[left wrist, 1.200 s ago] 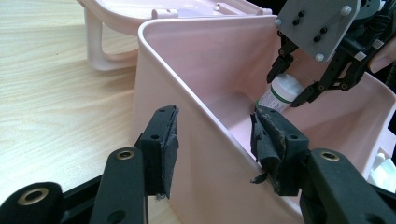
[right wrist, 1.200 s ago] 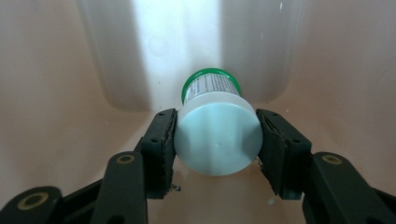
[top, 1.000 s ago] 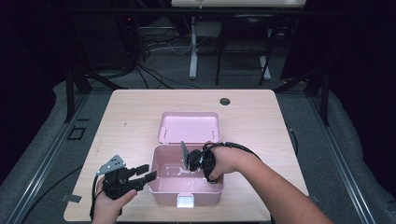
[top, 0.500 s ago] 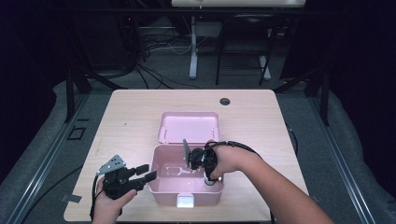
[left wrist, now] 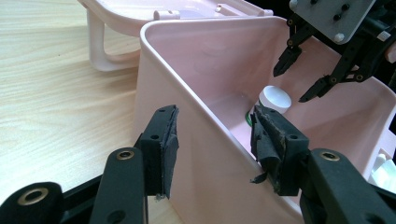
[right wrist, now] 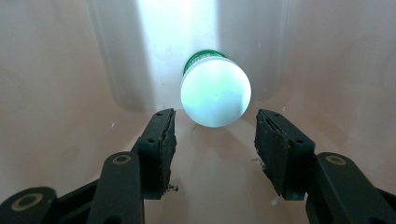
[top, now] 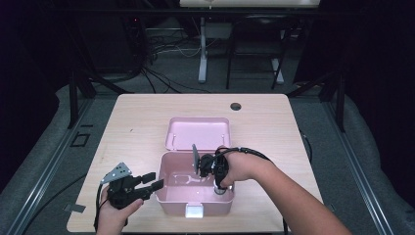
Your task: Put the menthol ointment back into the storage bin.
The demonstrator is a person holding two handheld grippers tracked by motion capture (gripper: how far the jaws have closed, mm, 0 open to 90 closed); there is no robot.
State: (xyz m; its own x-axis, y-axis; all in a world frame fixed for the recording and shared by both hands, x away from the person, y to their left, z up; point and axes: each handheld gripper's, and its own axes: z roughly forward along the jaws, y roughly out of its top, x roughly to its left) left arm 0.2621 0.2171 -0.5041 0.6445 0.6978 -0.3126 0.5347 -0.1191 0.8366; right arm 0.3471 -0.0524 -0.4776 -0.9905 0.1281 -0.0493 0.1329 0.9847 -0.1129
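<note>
Bottle (right wrist: pixel 215 92) with its white cap stands upright on the floor of the pink box (top: pixel 171 193), just ahead of your right gripper (right wrist: pixel 215 140), whose jaws stand wide and clear of the cap on both sides, nothing pressed between the pads. Your right hand (top: pixel 241 166) reaches in over the box's right rim with the gripper pointing steeply down into the right end. Your left gripper (left wrist: pixel 215 140) straddles the box's left wall, one jaw outside and one inside, with a gap on both sides, so it grips nothing. Box walls close you in tightly around the bottle; the open lid (top: pixel 198 132) lies flat behind, and bare table (top: pixel 137 122) spreads to the left.
</note>
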